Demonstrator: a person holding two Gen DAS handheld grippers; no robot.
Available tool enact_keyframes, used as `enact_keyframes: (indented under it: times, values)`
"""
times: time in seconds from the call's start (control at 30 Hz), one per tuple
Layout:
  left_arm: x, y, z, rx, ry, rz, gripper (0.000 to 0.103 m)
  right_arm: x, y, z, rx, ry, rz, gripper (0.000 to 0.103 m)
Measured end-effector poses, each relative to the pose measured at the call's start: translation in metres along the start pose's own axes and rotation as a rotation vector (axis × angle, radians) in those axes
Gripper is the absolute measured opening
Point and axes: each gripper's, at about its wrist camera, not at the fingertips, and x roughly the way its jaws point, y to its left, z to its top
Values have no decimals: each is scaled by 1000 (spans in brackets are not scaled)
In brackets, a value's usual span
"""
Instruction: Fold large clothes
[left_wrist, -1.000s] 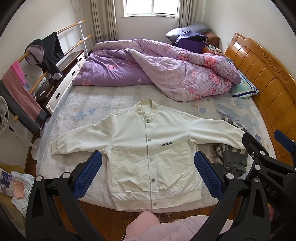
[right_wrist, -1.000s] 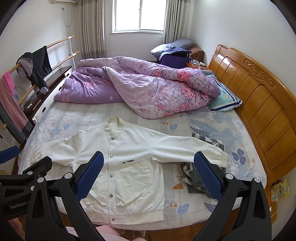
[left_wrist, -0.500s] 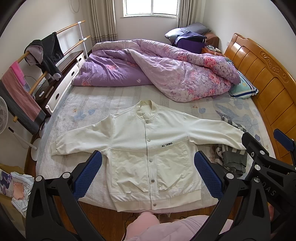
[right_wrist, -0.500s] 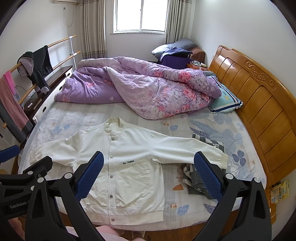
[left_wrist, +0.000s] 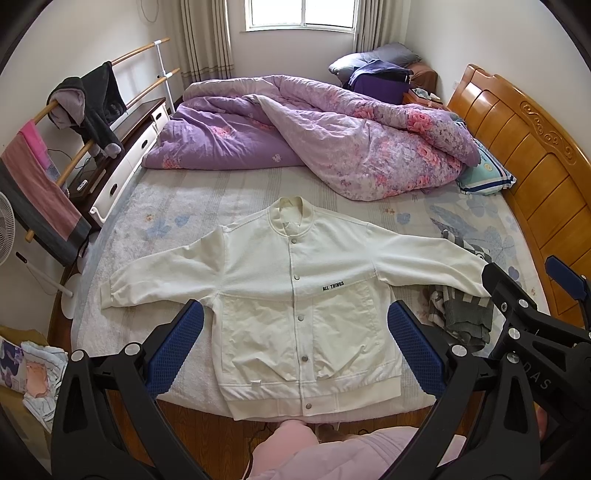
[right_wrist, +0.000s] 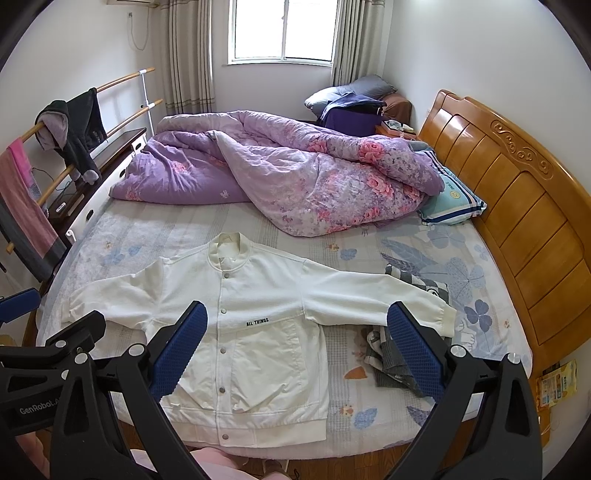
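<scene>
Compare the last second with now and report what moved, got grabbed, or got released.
Nothing visibly changed. The jacket lies spread flat and snapped shut on the bed, untouched. The left gripper and right gripper hover open above it, holding nothing. The grey garment sits under the jacket's sleeve as before.

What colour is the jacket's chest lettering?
Black, on the white jacket; clearest in the left wrist view.

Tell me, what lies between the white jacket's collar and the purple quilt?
Only bare bedsheet. In the right wrist view, a pale strip separates the jacket collar from the quilt; nothing rests there.
</scene>
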Motion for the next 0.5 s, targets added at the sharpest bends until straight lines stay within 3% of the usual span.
enact_keyframes:
  times: [0.5]
  values:
    - [8, 2, -4, -4, 17, -4, 99, 7, 7, -4, -4, 12, 5, 94]
